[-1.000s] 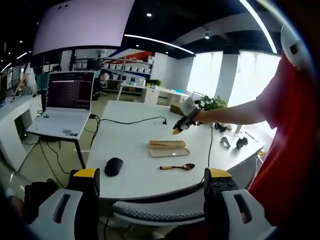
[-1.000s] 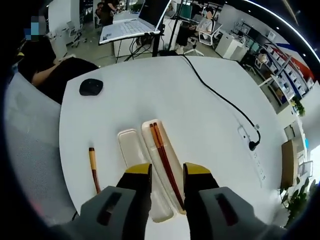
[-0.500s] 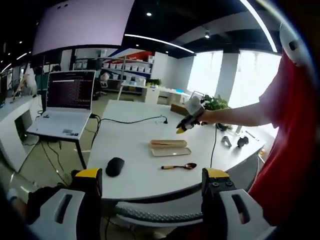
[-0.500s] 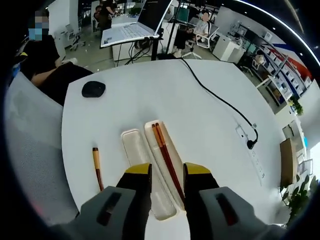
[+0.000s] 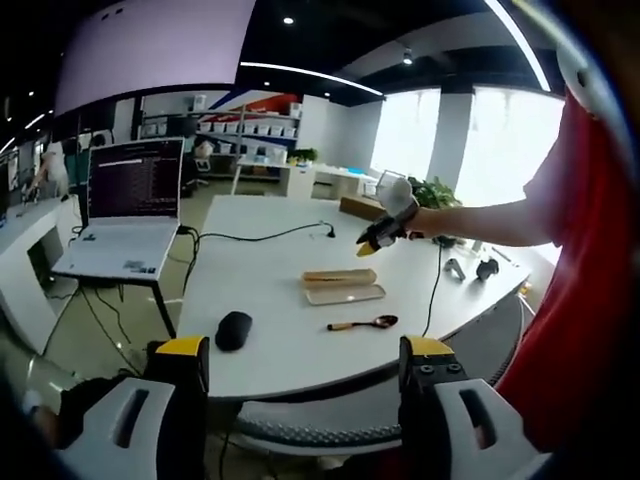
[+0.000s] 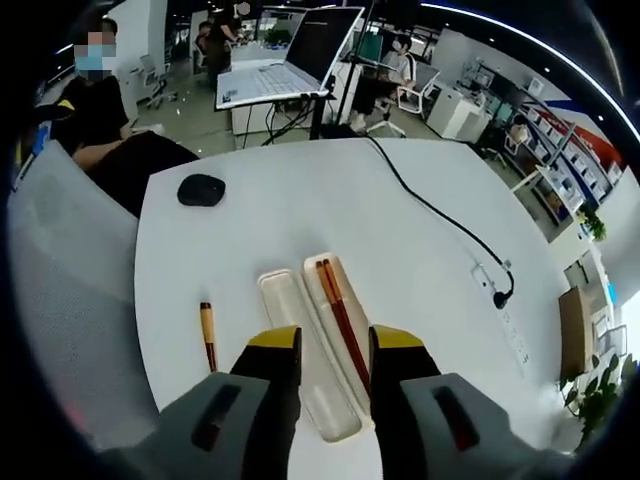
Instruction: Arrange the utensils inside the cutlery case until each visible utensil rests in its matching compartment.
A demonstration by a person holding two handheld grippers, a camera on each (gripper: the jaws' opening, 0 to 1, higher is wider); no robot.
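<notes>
In the right gripper view the cutlery case (image 6: 318, 352) lies open on the white table (image 6: 300, 220) as two long shallow halves side by side, long axes running away from the camera and leaning slightly to the view's left. A pair of reddish-brown chopsticks (image 6: 342, 322) rests lengthwise in the right-hand half, parallel to its walls; the left-hand half holds nothing. A wooden-handled spoon (image 6: 208, 336) lies on the table to the left of the case, apart from it, roughly parallel, light handle end pointing away. The right gripper (image 6: 334, 346) hovers above the near end of the case, jaws parted with a narrow gap, clasping nothing. In the left gripper view the case (image 5: 341, 285) sits mid-table, its long axis across the view, the spoon (image 5: 362, 323) nearer the camera, bowl to the right. The left gripper (image 5: 305, 352) hangs back off the table edge, jaws wide apart and empty. A black mouse (image 5: 233, 329) lies left of the spoon; a laptop (image 5: 125, 215) stands on a side desk.
</notes>
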